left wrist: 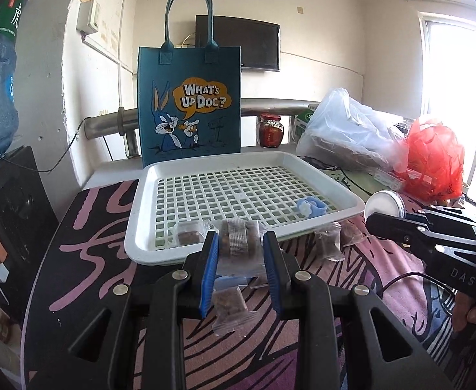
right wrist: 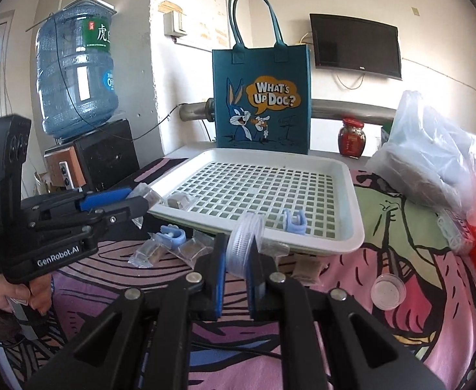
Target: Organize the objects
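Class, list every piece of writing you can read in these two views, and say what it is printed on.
"WHAT'S UP DOC?": blue tote bag.
"GenRobot.AI": left gripper body.
"DAS": right gripper body, cut off.
"虎": water jug green label; the rest is blurred.
TV logo and red jar label: unreadable.

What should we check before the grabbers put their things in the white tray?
1. Left gripper holds its clear snack packet: ok, the blue pads are shut on it.
2. Right gripper holds the round screw lid: ok, pinched on edge between the pads.
3. White grid tray has room: ok, only a snack packet and a blue clip sit near its front edge.
4. Both held things are above the tray: not ok, they hang at its front rim.
5. Grippers keep apart: ok, there is a gap between them.
6. Teal Bugs Bunny bag out of the way: ok, upright behind the tray.
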`<move>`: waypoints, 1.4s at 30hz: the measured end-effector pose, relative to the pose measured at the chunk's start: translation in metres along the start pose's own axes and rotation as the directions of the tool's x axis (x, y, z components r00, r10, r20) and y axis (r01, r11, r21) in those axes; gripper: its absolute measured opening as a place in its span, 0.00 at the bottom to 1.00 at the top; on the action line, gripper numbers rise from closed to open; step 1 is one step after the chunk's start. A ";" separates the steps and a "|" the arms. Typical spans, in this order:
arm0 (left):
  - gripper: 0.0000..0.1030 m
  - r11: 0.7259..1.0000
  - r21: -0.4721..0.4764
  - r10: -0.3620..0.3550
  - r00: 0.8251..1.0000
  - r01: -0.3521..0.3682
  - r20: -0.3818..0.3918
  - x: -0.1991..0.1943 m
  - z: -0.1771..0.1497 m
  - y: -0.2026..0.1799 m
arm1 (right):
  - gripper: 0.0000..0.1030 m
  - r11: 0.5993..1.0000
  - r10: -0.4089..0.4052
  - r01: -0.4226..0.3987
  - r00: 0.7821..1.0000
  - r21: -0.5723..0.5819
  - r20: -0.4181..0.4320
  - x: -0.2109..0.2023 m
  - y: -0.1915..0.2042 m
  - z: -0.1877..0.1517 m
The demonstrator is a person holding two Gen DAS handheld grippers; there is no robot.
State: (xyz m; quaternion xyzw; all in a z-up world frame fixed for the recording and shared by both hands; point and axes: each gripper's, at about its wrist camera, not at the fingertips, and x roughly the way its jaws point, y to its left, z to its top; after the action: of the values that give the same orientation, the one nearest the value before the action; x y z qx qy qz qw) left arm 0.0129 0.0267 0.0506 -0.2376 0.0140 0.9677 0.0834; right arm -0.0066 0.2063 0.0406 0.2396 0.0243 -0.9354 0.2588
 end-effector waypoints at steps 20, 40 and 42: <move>0.26 1.000 0.004 -0.010 1.000 0.010 0.010 -0.002 0.000 -0.001 | 0.10 0.999 0.034 -0.034 0.999 0.003 0.028 -0.003 0.000 -0.001; 0.26 1.000 -0.005 -0.011 1.000 0.011 0.003 -0.001 -0.001 0.001 | 0.10 0.999 0.037 -0.037 0.999 0.001 0.022 -0.002 0.002 -0.001; 0.26 1.000 -0.005 -0.011 1.000 0.011 0.003 -0.001 -0.001 0.001 | 0.10 0.999 0.037 -0.037 0.999 0.000 0.022 -0.002 0.001 -0.001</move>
State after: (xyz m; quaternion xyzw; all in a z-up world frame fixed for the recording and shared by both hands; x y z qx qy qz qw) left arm 0.0135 0.0256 0.0502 -0.2365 0.0101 0.9676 0.0881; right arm -0.0043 0.2059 0.0406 0.2297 0.0168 -0.9330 0.2764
